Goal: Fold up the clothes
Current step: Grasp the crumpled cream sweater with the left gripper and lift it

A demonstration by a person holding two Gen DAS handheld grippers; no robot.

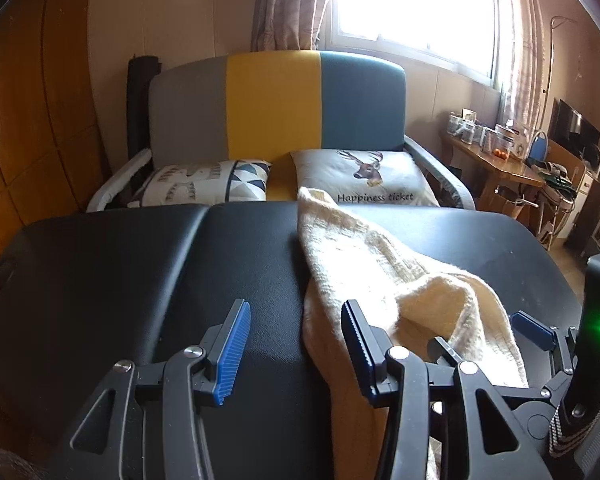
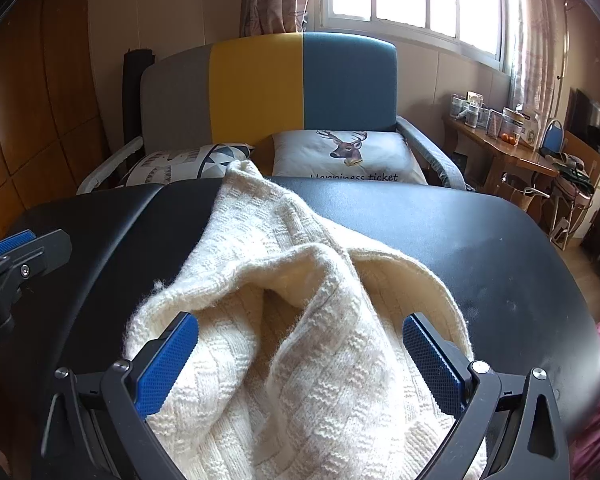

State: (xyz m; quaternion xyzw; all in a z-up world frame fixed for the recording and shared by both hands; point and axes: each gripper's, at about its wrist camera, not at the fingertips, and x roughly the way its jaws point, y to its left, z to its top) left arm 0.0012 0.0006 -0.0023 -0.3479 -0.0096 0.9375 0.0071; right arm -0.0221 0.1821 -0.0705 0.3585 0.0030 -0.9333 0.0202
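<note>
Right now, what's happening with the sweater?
Left gripper open, empty. Right gripper open, straddling cream sweater. Sweater bunched, unfolded, on black table. Nothing blocking.

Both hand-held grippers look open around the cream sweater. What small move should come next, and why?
Probably close the right hand-held gripper on the sweater: its jaws are open with bunched knit between them. The left hand-held gripper is open over the bare table, only its right finger at the sweater's edge.
</note>
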